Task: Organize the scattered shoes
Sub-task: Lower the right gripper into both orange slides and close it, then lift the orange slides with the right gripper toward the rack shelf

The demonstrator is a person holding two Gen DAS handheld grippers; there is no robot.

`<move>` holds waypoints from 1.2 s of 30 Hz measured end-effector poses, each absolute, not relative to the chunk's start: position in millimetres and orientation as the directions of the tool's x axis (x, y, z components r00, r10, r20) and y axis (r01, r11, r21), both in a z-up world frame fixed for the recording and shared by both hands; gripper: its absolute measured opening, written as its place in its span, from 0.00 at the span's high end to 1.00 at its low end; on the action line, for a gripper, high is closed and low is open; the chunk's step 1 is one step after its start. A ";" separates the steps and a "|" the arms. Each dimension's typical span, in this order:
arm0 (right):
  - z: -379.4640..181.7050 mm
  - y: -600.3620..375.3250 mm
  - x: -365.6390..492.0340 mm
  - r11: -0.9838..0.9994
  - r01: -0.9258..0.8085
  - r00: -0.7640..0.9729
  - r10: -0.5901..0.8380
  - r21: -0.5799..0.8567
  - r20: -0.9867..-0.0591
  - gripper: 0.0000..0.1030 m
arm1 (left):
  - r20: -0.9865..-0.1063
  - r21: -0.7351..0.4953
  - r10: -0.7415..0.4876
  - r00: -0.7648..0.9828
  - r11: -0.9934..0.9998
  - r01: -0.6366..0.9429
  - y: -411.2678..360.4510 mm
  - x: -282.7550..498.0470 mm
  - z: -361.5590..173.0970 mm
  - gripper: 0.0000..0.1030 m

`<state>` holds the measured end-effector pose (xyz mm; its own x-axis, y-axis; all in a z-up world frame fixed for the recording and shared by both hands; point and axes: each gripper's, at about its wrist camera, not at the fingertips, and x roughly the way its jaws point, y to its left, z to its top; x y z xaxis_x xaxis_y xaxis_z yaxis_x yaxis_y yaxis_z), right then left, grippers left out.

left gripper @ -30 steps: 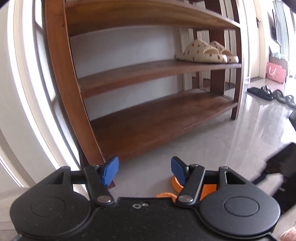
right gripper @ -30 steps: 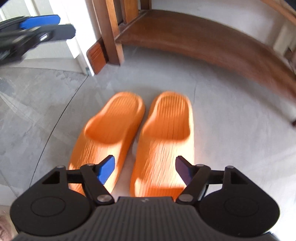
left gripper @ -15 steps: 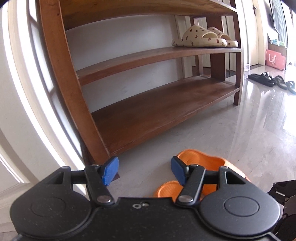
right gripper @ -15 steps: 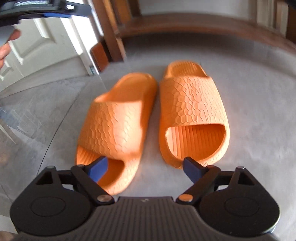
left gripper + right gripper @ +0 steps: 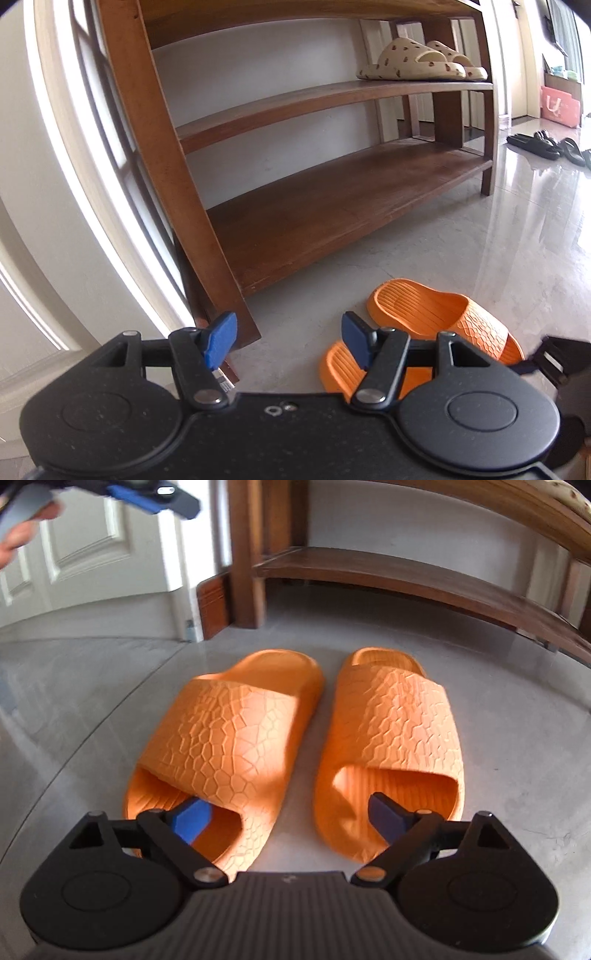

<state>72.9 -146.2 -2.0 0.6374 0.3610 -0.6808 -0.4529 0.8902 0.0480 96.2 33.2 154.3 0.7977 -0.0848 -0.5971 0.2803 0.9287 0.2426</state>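
We see two orange slippers side by side on the grey floor (image 5: 517, 738), just in front of the brown shoe rack (image 5: 332, 206). The left orange slipper (image 5: 236, 738) and the right orange slipper (image 5: 399, 723) nearly touch at the far end.

Our right hand-held gripper (image 5: 291, 816) is low over them. Its jaws are opening wide. One blue pad sits at the mouth of the left slipper, and the other pad sits at the mouth of the right slipper. The pads press on nothing.

Our left hand-held gripper (image 5: 288, 339) is open too, with nothing between its pads. It points at the rack's bottom shelf.

A pair of tan slippers (image 5: 417, 62) rests on the middle shelf. Some black sandals (image 5: 543, 144) lie far off on the floor.
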 end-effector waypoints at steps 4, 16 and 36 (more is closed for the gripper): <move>1.5 -158.2 92.1 0.918 -0.351 0.659 0.381 0.183 -0.649 0.09 | -0.598 0.259 -0.072 0.798 0.925 0.278 34.8 91.6 153.7 0.39; -13.2 -128.1 96.6 0.916 -0.400 0.701 0.325 0.028 -0.635 0.00 | -0.612 0.280 -0.036 0.790 0.924 0.259 40.2 86.5 152.6 0.39; 10.6 -150.2 110.5 0.891 -0.443 0.697 0.410 0.097 -0.588 0.78 | -0.609 0.283 -0.048 0.792 0.919 0.274 31.3 87.3 154.5 0.39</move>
